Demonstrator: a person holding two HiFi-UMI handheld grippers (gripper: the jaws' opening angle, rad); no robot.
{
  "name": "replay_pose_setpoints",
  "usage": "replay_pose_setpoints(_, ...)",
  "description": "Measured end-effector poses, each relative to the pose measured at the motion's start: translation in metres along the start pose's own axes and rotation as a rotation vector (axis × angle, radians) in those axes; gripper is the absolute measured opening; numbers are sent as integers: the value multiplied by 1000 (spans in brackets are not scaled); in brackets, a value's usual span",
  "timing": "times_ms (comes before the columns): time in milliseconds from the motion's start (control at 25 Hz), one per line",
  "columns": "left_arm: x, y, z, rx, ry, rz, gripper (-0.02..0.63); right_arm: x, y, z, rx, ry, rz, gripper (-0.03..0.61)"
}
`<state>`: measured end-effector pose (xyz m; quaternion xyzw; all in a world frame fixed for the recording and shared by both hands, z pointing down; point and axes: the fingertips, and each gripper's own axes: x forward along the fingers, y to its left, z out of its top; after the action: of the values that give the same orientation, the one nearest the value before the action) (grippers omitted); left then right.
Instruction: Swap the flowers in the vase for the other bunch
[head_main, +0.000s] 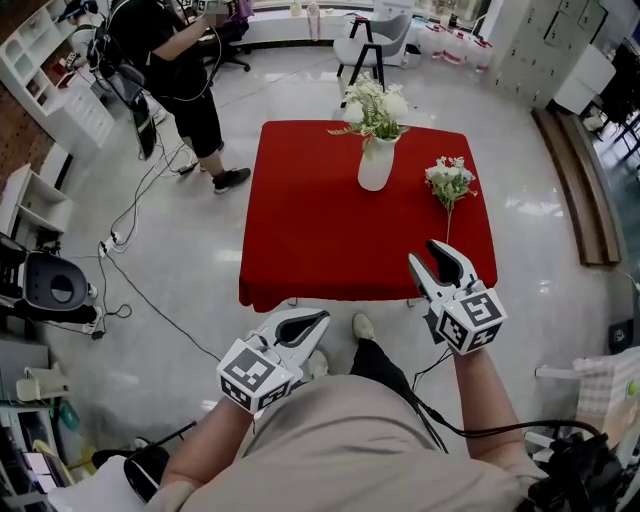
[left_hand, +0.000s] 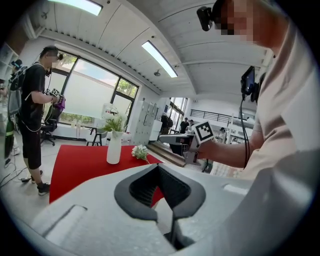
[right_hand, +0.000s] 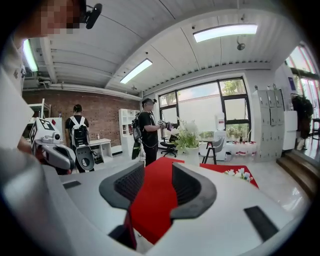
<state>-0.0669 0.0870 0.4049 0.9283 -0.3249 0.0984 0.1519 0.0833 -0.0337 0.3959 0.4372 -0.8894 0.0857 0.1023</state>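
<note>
Your left fingers (left_hand: 132, 192) are closed on nothing and your right fingers (right_hand: 192, 190) are half open and empty; well ahead, the flowers (head_main: 375, 105) in the vase (head_main: 376, 165) and the loose bunch (head_main: 449, 182) to its right look light and crushable, so pinch the stems gently.

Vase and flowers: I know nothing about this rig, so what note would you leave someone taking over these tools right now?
Left tool: shut, empty, short of the red table's near edge.
Right tool: open, empty, by the near right edge.
Vase: upright on the far side, white bunch in it.
Other bunch: lying right of the vase, apart from it.
Done: nothing yet.
Left: pull out the white bunch, put the other bunch in.
</note>
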Motion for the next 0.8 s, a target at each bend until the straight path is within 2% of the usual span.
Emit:
replay_pose_setpoints(200,12,28,16,-19,-4,56,6,54,-44,26,23,-21,18,196)
replay_pose_setpoints(400,30,53,35,-23,-19,124,6,106,-82,45,3,-22,49,220)
replay_pose_setpoints(800,62,88,61,-60,-48,245,6,193,-142,70,-5,5,115,310)
